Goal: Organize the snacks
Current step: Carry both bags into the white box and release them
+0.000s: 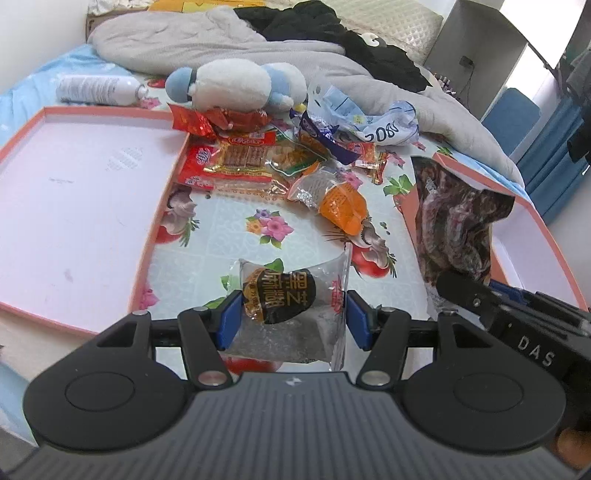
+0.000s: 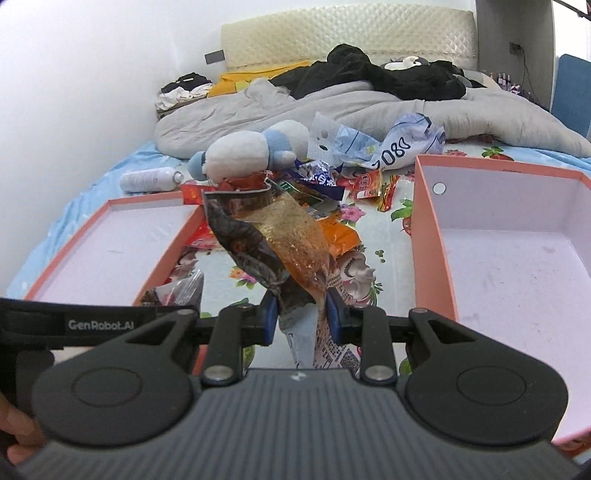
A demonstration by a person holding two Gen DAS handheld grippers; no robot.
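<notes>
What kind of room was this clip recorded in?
Most likely a bedroom: the snacks and pink boxes lie on a bed with a floral sheet, a rumpled grey duvet behind them, and a padded headboard against the wall.

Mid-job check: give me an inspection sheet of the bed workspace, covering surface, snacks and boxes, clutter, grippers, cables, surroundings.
Surface: floral sheet on a bed.
Job's things: shallow pink tray and deeper pink box, both bare inside; snack pile between them.
Clutter: plush toy, white bottle, crumpled bag.
Grippers: left gripper shut on black-label packet; right gripper shut on dark foil pouch.
Cables: one at the plug.
Surroundings: grey duvet, black clothes.
</notes>
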